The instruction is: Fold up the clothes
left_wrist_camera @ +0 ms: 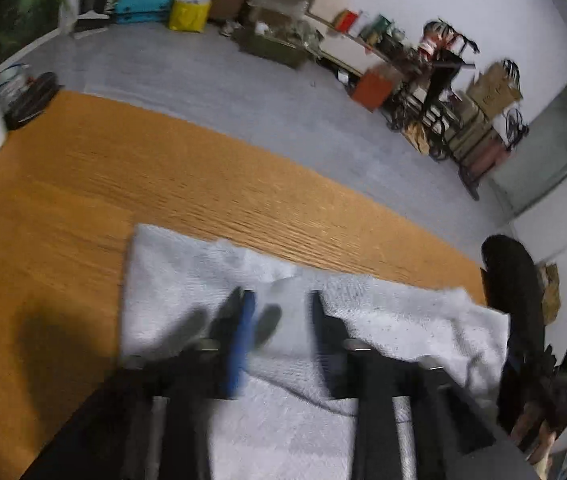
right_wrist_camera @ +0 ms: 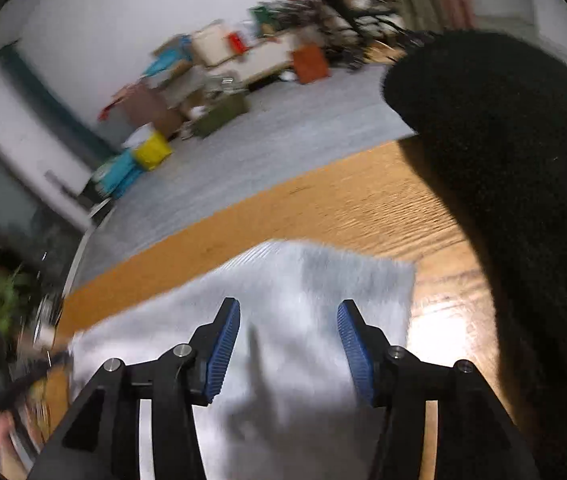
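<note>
A white towel (left_wrist_camera: 211, 276) lies flat on the orange wooden tabletop (left_wrist_camera: 83, 184), its long side running left to right. Both claws hang right over it. The left claw (left_wrist_camera: 279, 304) and the right claw (right_wrist_camera: 288, 312) are spread apart and pinch nothing. Behind is a grey floor and a messy room with boxes.

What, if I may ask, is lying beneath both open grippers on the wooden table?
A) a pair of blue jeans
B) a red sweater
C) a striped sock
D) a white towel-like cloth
D: a white fluffy cloth lies spread on the orange-brown wooden table, under the left gripper and the right gripper, whose jaws stand apart with nothing between them.
</note>
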`<action>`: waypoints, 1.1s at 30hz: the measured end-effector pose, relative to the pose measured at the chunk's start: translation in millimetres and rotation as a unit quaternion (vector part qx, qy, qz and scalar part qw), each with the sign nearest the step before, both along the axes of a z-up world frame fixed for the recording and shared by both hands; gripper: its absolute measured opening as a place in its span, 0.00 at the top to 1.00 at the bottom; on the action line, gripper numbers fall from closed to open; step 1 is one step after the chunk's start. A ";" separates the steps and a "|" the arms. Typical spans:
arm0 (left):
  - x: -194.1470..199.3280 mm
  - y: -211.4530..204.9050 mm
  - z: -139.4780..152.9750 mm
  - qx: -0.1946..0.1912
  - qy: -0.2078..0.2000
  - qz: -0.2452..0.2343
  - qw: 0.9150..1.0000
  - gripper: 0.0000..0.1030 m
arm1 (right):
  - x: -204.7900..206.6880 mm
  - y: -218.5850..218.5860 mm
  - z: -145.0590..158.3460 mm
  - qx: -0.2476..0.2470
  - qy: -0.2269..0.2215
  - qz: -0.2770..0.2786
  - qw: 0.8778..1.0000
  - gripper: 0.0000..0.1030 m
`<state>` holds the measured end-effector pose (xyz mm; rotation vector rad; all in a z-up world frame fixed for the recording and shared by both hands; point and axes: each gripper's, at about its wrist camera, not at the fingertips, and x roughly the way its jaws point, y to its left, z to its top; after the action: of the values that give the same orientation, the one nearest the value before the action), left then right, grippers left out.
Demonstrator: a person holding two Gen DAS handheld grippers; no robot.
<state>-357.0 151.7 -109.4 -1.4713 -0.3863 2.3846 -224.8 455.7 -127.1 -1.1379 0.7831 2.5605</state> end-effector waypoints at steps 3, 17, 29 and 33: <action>7.2 -3.3 -6.5 0.002 -0.046 -0.016 0.999 0.35 | 23.3 -29.6 12.0 0.060 0.001 0.073 0.996 0.43; 14.7 27.1 -28.9 -0.057 -0.038 -0.089 0.994 0.91 | 44.2 -87.7 -18.9 0.288 -0.107 0.191 0.932 0.49; 36.8 -30.5 11.8 -0.012 -0.134 -0.092 0.987 0.92 | 88.0 -83.6 8.0 0.212 -0.075 0.205 0.953 0.94; 37.2 -27.3 -41.3 -0.044 -0.209 -0.091 0.973 0.89 | 94.9 -85.7 -30.2 0.186 -0.160 0.214 0.946 0.75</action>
<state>-319.8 124.5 -150.7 -1.9615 -0.2280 1.9645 -129.9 370.0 -157.3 -1.6654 -0.0355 2.5754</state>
